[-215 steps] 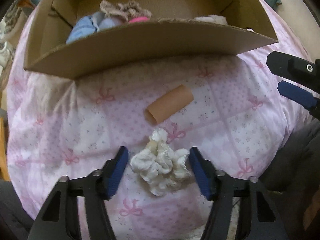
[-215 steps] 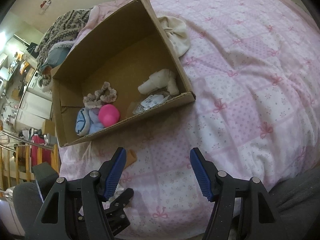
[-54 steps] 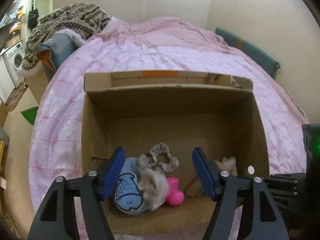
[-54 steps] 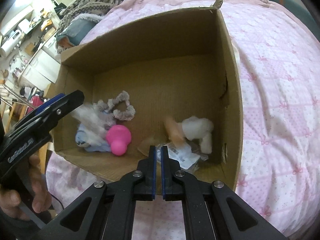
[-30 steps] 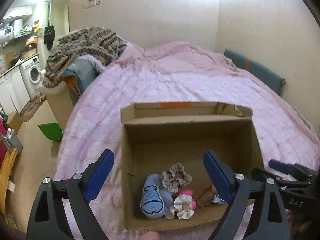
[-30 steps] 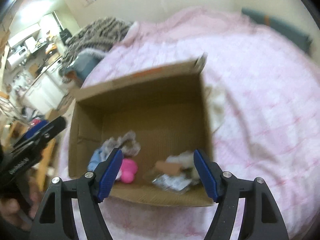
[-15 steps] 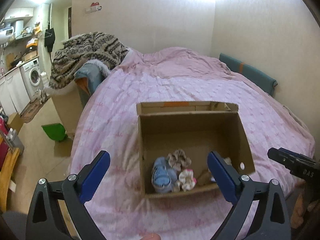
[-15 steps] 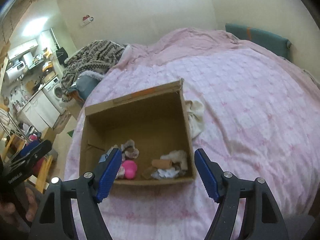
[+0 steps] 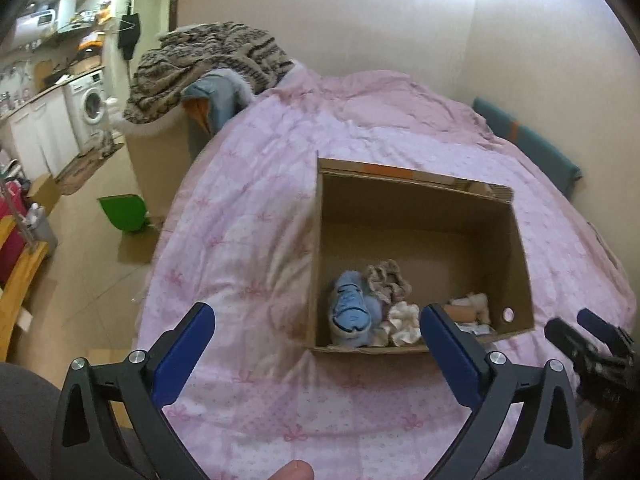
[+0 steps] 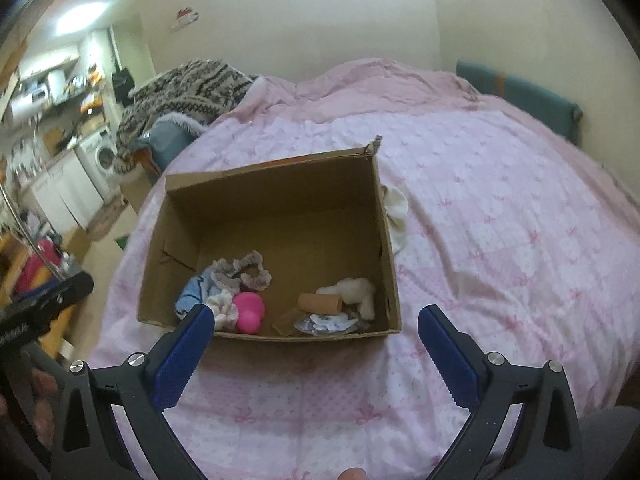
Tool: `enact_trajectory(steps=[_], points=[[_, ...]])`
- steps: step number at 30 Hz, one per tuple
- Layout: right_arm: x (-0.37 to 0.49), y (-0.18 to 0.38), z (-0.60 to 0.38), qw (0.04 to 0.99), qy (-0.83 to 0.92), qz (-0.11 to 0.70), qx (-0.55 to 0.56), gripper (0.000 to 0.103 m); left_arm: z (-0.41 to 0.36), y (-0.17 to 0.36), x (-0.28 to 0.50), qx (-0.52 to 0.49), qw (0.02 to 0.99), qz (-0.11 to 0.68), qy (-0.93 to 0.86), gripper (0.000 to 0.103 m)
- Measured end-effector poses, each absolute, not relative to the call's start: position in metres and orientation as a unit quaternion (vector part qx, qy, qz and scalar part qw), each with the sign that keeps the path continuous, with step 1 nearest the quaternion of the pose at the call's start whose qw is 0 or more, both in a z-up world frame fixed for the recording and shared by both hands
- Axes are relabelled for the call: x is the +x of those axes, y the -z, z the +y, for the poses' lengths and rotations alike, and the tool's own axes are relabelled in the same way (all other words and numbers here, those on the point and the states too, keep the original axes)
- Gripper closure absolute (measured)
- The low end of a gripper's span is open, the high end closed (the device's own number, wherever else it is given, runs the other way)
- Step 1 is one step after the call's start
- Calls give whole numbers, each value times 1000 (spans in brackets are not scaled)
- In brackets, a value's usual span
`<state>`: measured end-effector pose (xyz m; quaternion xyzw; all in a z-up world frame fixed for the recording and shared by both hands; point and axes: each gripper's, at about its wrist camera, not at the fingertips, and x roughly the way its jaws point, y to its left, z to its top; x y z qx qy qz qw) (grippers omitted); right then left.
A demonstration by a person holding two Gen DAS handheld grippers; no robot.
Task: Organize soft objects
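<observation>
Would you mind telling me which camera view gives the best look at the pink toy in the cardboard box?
The right wrist view: the pink toy lies in plain sight on the floor of the cardboard box, beside the white scrunchie. In the left wrist view the toy is almost wholly hidden behind the white scrunchie and the blue plush.

**Materials and Finishes on View**

Cardboard box (image 10: pixel 384 240): matt brown corrugated board, edges raw and slightly frayed. Bed cover (image 10: pixel 500 240): soft quilted cloth, matt pink with a printed bow pattern. Blue plush toy (image 9: pixel 352 312): fuzzy fabric. Scrunchie (image 10: pixel 250 270): gathered, frilly cloth. Pink ball (image 10: pixel 249 312): smooth, faintly glossy, rubber-like. Tube (image 10: pixel 320 303): matt brown paperboard. Left gripper (image 9: pixel 316 340) and right gripper (image 10: pixel 314 338): matt black plastic frames, shiny metal pins, blue fingers (image 10: pixel 182 354) with dimpled rubbery pads.
</observation>
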<state>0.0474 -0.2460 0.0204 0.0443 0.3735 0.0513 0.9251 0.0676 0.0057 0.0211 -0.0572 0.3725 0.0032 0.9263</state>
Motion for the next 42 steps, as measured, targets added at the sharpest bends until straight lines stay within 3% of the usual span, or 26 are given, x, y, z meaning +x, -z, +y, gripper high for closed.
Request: enact_trajectory(steps=[42], points=[[49,-15,-237,922,-56,381,27,0,-22,-11,60,-18,923,381,44,1]])
